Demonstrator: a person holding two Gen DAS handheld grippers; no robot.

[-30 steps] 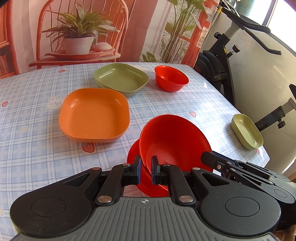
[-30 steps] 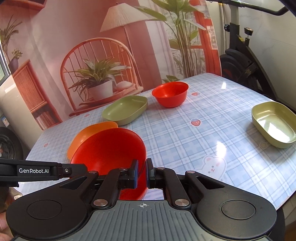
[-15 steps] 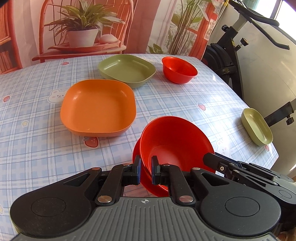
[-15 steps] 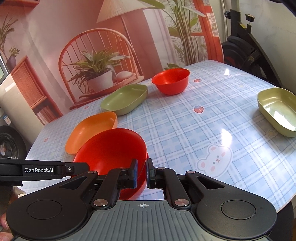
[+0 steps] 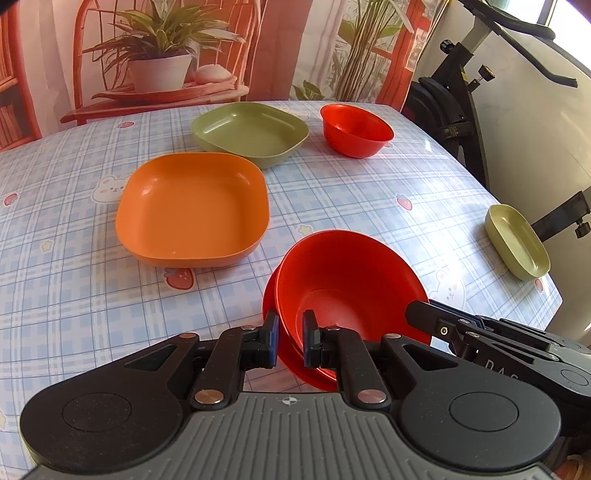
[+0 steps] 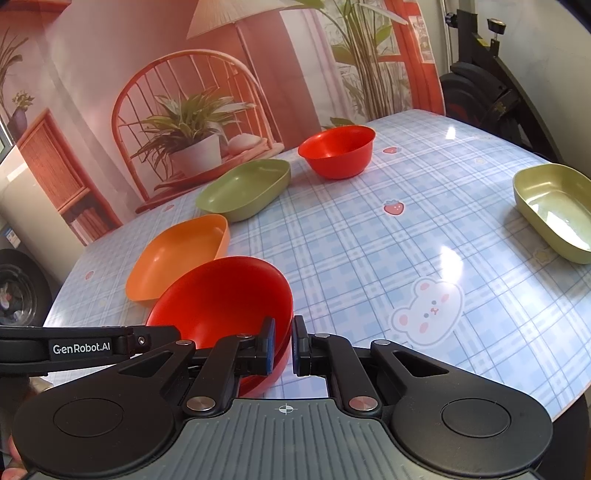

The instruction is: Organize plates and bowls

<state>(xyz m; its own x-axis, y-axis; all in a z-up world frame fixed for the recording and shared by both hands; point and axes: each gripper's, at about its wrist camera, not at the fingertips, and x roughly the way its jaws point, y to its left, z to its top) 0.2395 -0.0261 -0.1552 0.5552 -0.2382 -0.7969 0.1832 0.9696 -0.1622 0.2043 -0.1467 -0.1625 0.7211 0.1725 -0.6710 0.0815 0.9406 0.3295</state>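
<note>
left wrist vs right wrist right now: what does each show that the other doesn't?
Left wrist only: the left tongs pinching the near rim of the nested red bowls, and the orange plate seen nearly top-down.

Right wrist only: the right tongs closed on the opposite rim of the nested red bowls, a bear print on the tablecloth beside them, and a lamp in the backdrop.

Both: orange plate, green plate, lone red bowl, yellow-green dish near the table edge, exercise bike.

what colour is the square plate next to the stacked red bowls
Orange: the square plate shows best in the left wrist view, lying just beyond the stacked red bowls.
</note>
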